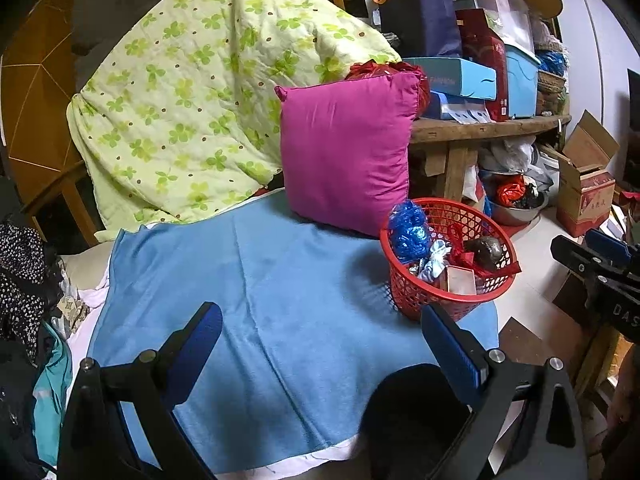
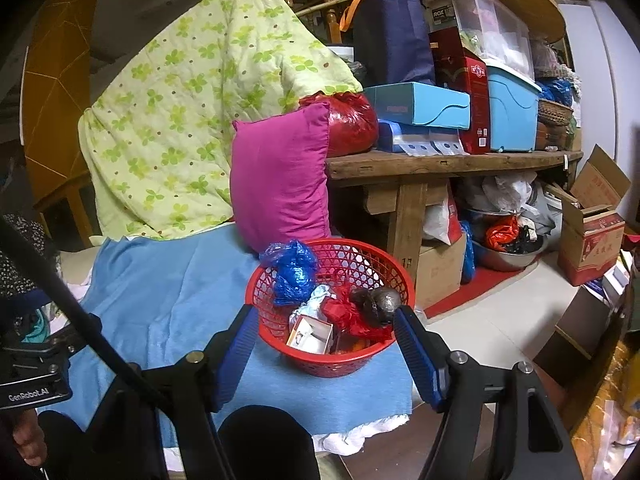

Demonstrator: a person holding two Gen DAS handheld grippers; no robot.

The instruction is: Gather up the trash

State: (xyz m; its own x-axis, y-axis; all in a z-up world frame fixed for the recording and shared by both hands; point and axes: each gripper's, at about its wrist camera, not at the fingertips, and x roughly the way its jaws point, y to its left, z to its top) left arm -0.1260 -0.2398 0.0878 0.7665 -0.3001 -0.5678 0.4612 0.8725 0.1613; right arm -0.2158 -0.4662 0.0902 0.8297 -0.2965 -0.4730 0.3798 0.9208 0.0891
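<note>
A red mesh basket [image 1: 412, 296] [image 2: 308, 360] stands on the right part of a blue blanket [image 1: 260, 304] [image 2: 168, 296]. It holds a crumpled blue plastic bag [image 1: 408, 232] [image 2: 292, 268], red wrappers [image 2: 348, 316], a small white box [image 2: 312, 334] and a dark round lump [image 2: 378, 304]. My left gripper [image 1: 320, 320] is open over the bare blanket, left of the basket, with nothing between its fingers. In front of the basket my right gripper [image 2: 326, 320] is open, its blue pads [image 2: 416, 356] either side of the near rim, apart from it. The right gripper also shows at the left wrist view's right edge.
A magenta pillow [image 1: 344, 148] [image 2: 280, 184] leans behind the basket against a green floral quilt [image 1: 192, 92] [image 2: 192, 100]. To the right a wooden bench [image 2: 440, 164] carries boxes and bins. Below it sit a metal bowl [image 2: 508, 256] and cardboard boxes [image 2: 592, 232]. Clothes lie at left [image 1: 24, 272].
</note>
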